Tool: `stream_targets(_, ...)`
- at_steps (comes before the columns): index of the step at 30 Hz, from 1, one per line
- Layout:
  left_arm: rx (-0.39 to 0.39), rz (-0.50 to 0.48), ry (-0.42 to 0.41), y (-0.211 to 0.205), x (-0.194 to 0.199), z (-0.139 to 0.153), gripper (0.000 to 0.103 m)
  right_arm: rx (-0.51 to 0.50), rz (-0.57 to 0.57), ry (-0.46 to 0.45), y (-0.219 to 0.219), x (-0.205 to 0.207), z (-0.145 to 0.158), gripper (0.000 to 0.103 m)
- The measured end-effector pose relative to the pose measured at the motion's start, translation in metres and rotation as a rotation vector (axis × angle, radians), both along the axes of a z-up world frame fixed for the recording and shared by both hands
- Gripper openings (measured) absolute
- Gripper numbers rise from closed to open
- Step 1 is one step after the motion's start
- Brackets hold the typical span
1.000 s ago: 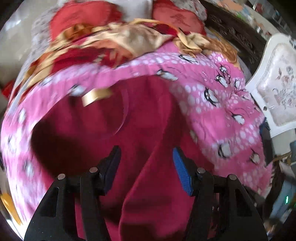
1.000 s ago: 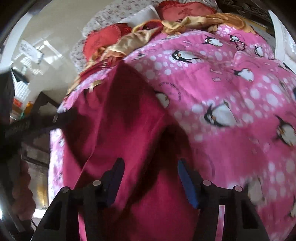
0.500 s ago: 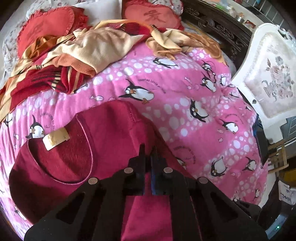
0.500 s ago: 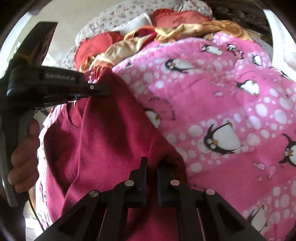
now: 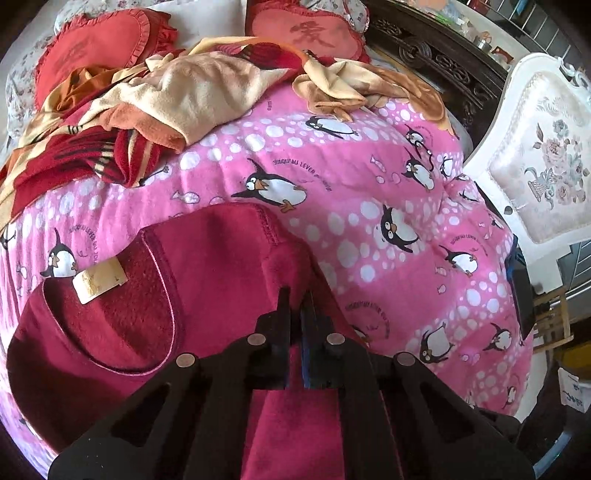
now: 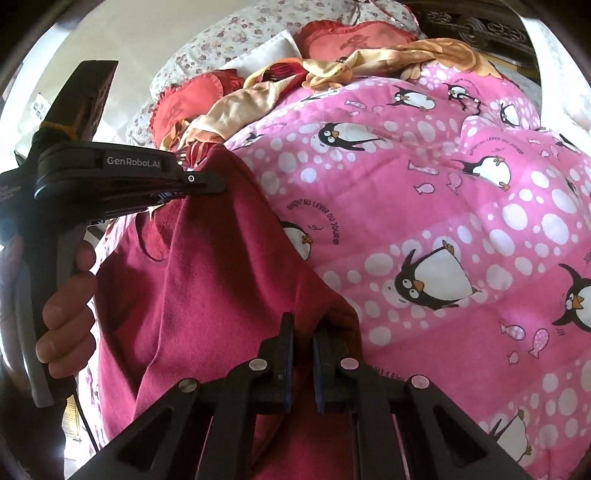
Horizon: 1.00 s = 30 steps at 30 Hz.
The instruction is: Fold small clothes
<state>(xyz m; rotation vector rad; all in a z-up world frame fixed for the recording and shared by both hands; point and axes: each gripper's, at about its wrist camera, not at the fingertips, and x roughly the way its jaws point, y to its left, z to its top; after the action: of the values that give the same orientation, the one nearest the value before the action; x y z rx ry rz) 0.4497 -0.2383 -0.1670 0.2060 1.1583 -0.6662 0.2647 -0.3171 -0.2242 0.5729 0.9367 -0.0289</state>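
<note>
Left wrist view: beyond both grippers spreads a pink penguin-print fleece blanket [image 5: 369,184]; on it lies a dark red fleece top [image 5: 207,266], pinched by the left gripper [image 5: 295,306] and the right gripper [image 6: 303,325].

A pink fleece bedspread printed with penguins and white dots [image 5: 369,192] covers the bed. At its far end lie two red heart-shaped frilled cushions [image 5: 88,62], a crumpled beige-and-red blanket [image 5: 192,92] and a floral pillow [image 6: 229,44]. Behind the bedspread stands a dark carved wooden headboard [image 5: 436,62]; to its right, a white chair with floral upholstery [image 5: 543,166]. Daylight brightens the pale wall [image 6: 129,33].
</note>
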Motion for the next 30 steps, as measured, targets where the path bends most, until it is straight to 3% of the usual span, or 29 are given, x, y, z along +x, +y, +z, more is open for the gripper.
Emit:
stream_targets(15, -0.058, 0.013, 0.004, -0.01, 0.008, 0.008, 0.003, 0.012, -0.031, -0.02, -0.014, -0.001, 0.004, 0.007)
stream_targets(19, -0.001, 0.027, 0.013, -0.024, 0.016, -0.016, 0.003, 0.028, -0.041, 0.013, -0.024, 0.009, -0.012, 0.007)
stream_targets(21, -0.012, 0.04, 0.021, -0.025, 0.017, -0.022, 0.003, 0.034, -0.034, 0.045, -0.024, 0.014, -0.023, 0.007)
stream_targets(25, -0.074, 0.046, -0.028, -0.021, 0.009, 0.002, 0.003, 0.024, -0.032, 0.018, -0.025, 0.011, -0.011, 0.007)
stream_targets(28, -0.043, 0.063, -0.006, -0.027, 0.013, -0.007, 0.003, -0.012, -0.044, 0.013, -0.021, 0.01, -0.007, 0.007)
stream_targets(30, 0.018, 0.068, -0.012, -0.033, 0.013, -0.022, 0.003, -0.012, -0.033, 0.064, -0.018, 0.018, -0.019, 0.007)
